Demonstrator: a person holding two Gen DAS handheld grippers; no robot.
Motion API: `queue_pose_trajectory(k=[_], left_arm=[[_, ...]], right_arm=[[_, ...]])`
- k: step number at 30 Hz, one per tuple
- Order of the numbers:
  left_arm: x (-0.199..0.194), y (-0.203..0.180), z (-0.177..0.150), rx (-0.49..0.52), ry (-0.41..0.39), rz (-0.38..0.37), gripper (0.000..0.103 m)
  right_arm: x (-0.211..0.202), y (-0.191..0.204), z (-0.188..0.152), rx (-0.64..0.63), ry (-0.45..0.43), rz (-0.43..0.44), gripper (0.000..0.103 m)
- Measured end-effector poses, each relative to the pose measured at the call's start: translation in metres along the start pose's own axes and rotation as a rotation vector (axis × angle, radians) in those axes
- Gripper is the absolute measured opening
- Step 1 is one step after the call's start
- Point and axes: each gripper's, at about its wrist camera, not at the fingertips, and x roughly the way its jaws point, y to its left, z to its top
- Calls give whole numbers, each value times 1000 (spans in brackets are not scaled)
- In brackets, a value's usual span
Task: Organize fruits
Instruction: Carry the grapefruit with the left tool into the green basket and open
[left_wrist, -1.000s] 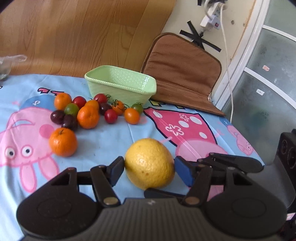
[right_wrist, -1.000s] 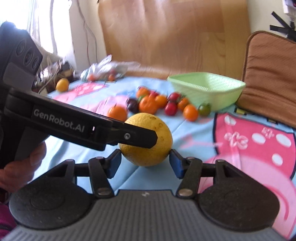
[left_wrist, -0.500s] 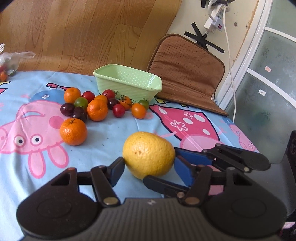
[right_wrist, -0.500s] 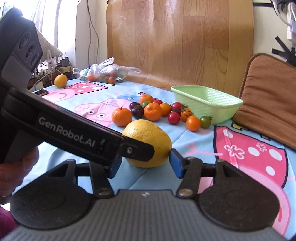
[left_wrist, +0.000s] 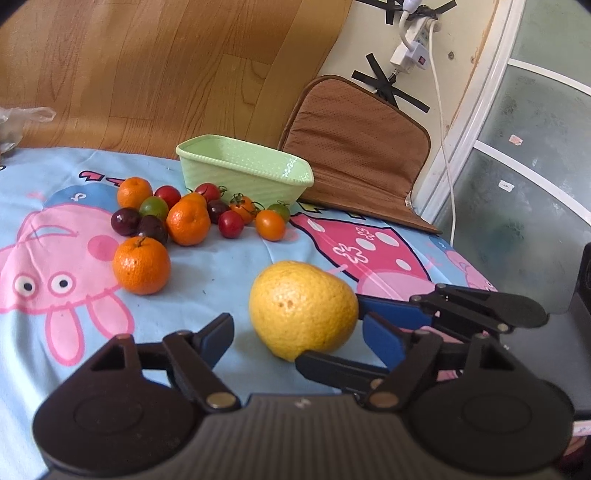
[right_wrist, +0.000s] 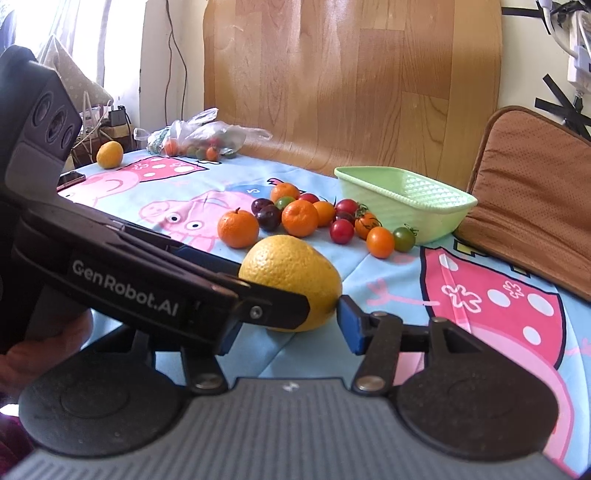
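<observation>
Handing the big fruit over

Our left gripper (left_wrist: 301, 334) is opening off the large yellow dimpled citrus (left_wrist: 303, 308) resting on the cartoon-print cloth (left_wrist: 221, 266); our right gripper (right_wrist: 282, 325) clasps it, next lifting toward the pale-green plastic basket (right_wrist: 406, 199).

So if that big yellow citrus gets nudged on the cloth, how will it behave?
The big yellow citrus looks rounded but lopsided, so it would probably wobble rather than roll straight. Its pebbly rind should grip fairly well. It dwarfs the nearest orange, so it is likely heavy.

Home, looks like a dining corner — table (left_wrist: 229, 266) with a cartoon-pig cloth, cushioned chair (left_wrist: 362, 147), wood-look wall panel (right_wrist: 351, 74), power strip (left_wrist: 413, 40) taped up, curtained window (right_wrist: 74, 37).
</observation>
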Motion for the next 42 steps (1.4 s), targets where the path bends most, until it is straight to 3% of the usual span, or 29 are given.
queue_pose_trajectory(k=[4,10,15,18,22,28,31,35,38,42], left_arm=[[-4,0,1,4,-18,-28,84],[0,-4,-2,18,-15,-2,66],[1,-5,-3,0,0,4,65],[1,-6,-2,-10,2,19,75],[3,-9,-3,0,-3,24,64],[-4,-13,2,18,-27,42,63],[-8,-15,18,43,-54,53,64],[6,-10,67,60,-72,37,64],[30,-8,113,100,-89,31,64],[81,7,161,72,-46,20,63]], right_arm=[[0,3,0,11,3,-16,59],[-1,2,-1,14,-5,-8,60],[-3,0,-3,30,-11,4,60],[-1,-1,-2,29,-14,8,61],[1,-2,-4,46,-18,15,64],[-1,-2,-3,86,-45,11,60],[-1,-2,7,78,-81,-1,60],[11,-16,36,61,-129,-41,60],[27,-43,66,87,-171,-73,60],[65,-87,96,146,-161,-108,60]])
